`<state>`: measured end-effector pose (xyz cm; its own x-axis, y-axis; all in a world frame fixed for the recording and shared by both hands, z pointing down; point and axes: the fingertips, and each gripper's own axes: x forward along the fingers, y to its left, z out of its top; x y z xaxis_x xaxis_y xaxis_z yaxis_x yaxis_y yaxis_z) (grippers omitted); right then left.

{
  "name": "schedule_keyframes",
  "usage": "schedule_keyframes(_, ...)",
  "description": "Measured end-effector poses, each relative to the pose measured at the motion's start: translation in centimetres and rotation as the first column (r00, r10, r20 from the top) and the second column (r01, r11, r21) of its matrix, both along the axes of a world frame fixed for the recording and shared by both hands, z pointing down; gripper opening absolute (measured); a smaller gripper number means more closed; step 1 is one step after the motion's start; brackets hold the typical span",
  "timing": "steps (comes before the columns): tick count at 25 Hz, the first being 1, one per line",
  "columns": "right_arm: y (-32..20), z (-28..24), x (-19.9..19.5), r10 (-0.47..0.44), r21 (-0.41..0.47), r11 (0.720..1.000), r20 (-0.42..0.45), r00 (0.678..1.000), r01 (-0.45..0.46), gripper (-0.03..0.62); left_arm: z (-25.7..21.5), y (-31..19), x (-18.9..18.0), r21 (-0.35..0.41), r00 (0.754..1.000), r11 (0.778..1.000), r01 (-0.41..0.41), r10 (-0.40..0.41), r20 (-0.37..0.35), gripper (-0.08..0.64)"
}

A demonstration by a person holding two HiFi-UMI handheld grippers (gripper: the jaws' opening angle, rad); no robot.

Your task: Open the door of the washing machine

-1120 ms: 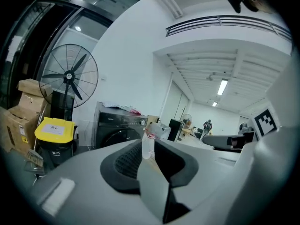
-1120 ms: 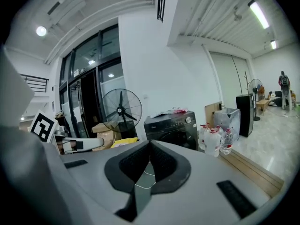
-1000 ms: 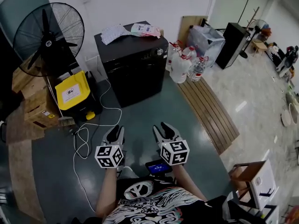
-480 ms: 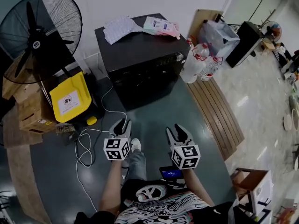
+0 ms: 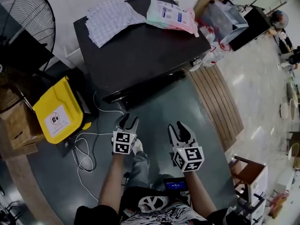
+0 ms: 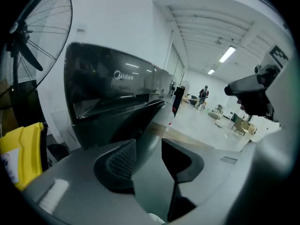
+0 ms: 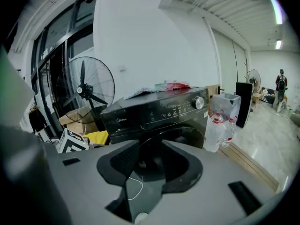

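Observation:
The black washing machine stands against the white wall; I see its top from above. In the right gripper view its control panel and round dark door face me, and the door looks closed. My left gripper hangs a short way in front of the machine's lower front, its jaws opening with nothing between them. My right gripper is beside it, a little farther back, jaws apart and closing slightly, also empty. The left gripper points at the machine's left front corner. The right gripper points at the door.
A checked cloth and a pink-white packet lie on the machine. A yellow device, a white cable and a standing fan are to the left. Water bottles and wooden slats are on the right.
The person has walked up to the machine, which now fills much more of the head view. Both grippers came forward and down. The left jaws stand wider than before.

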<state>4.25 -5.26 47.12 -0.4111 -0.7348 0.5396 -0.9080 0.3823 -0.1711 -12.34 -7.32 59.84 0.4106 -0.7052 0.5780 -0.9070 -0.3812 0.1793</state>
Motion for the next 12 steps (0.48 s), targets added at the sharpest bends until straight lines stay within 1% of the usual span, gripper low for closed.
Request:
schedule_keyframes(4,-2.2,2.1,-0.4,0.049,-0.038,0.998,0.004,0.999,-0.049,0.149,3.9,-3.2,0.0,-0.045,0.998,0.998,-0.052,0.053,0.035,0.167)
schedule_keyframes(6,-2.6,2.9,-0.8,0.043,-0.056,0.998,0.002,0.999,-0.043,0.149,5.5,-4.3,0.3,-0.074,0.996,0.994,-0.083,0.086,0.040,0.169)
schedule_keyframes(8,-2.5,3.8,-1.1,0.027,-0.076,0.997,-0.004,1.000,-0.027,0.149,7.0,-5.2,0.8,-0.101,0.991,0.988,-0.121,0.126,0.045,0.192)
schedule_keyframes(12,-2.1,5.5,-0.6,0.028,-0.116,0.993,-0.004,1.000,-0.029,0.148,9.0,-6.5,1.5,-0.127,0.982,0.979,-0.162,0.172,0.073,0.193)
